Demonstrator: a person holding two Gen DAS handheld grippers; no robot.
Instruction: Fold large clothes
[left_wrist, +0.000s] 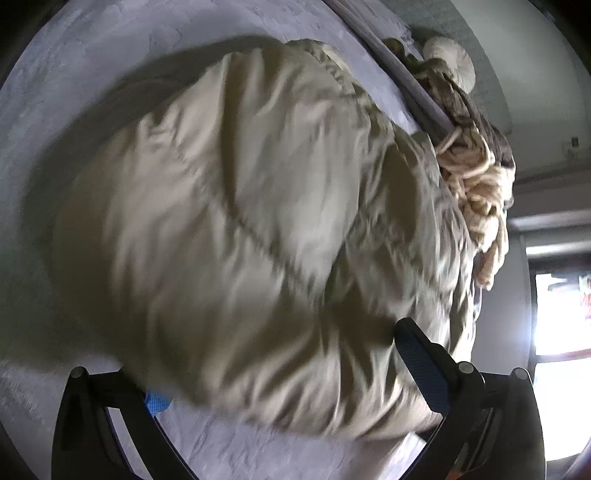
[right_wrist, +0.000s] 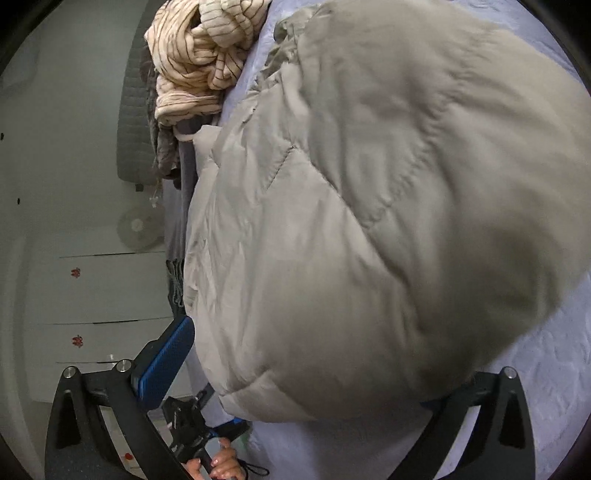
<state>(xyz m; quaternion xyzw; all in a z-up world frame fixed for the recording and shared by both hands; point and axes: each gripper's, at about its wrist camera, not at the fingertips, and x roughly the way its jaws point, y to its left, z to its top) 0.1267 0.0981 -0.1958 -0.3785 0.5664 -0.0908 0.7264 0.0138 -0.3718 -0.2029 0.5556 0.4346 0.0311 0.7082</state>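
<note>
Lavender bed sheet (left_wrist: 59, 110) carrying beige puffer jacket (left_wrist: 240, 221) mid-bed beside striped clothes pile (right_wrist: 199, 55); right gripper (right_wrist: 314, 373) jaws wide, left gripper (left_wrist: 280, 373) spread around jacket edge, grip uncertain; risk: slick padded fabric springing open, undoing fold.

One puffy beige jacket (right_wrist: 369, 221) on one bed (right_wrist: 546, 369), lavender sheet. One cream striped garment (right_wrist: 195, 55) heaped at the bed edge, one darker brownish garment (right_wrist: 162, 147) beneath it. One fan (right_wrist: 138, 227). Two claws: left claw (left_wrist: 280, 376), right claw (right_wrist: 314, 387). One hand (right_wrist: 221, 463) visible.
</note>
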